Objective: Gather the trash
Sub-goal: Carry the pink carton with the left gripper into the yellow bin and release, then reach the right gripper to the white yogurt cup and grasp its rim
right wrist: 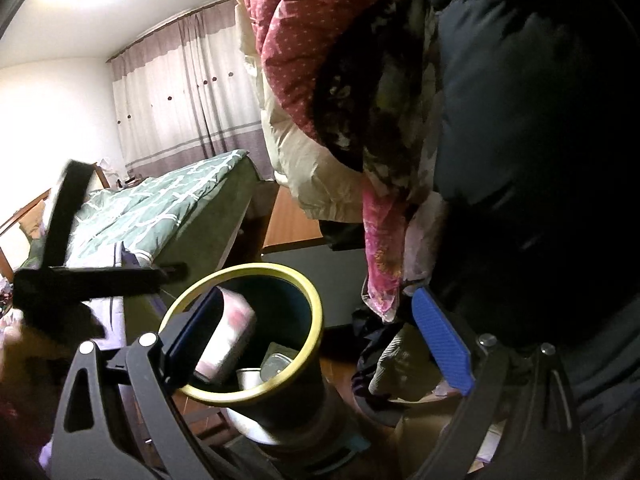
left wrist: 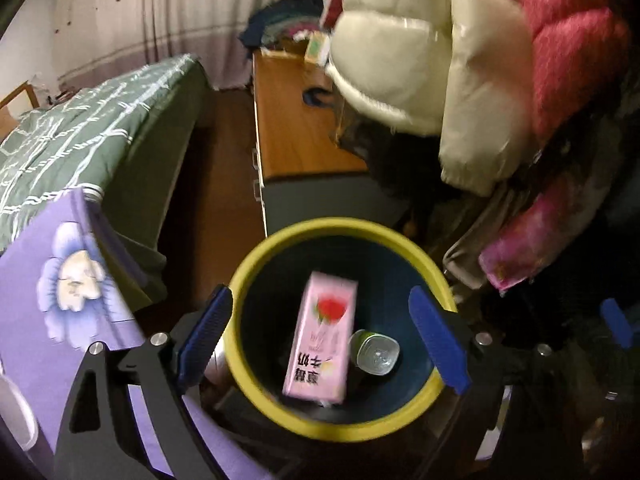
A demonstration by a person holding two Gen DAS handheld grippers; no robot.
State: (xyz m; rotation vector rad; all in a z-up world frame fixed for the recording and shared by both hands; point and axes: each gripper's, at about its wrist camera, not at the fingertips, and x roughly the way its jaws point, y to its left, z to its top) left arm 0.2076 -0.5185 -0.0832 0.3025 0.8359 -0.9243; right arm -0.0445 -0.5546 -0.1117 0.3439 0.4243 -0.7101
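A dark bin with a yellow rim (left wrist: 256, 264) stands right below my left gripper (left wrist: 324, 336), which is open and empty, its blue pads on either side of the rim. A pink milk carton (left wrist: 320, 340) with a red rose print is inside the bin, blurred, beside a crushed silver can (left wrist: 378, 354). In the right wrist view the bin (right wrist: 316, 320) sits low in the middle with the carton (right wrist: 228, 340) and the can (right wrist: 276, 364) in it. My right gripper (right wrist: 320, 340) is open and empty, close beside the bin. The left gripper's black body (right wrist: 80, 276) shows at left.
A bed with a green quilt (left wrist: 80, 140) and a purple flowered cover (left wrist: 60, 288) is at left. A wooden desk (left wrist: 288, 120) lies behind the bin. Padded jackets, white (left wrist: 420, 60) and red (left wrist: 568, 40), hang at right, with dark clothes (right wrist: 520, 140) close by.
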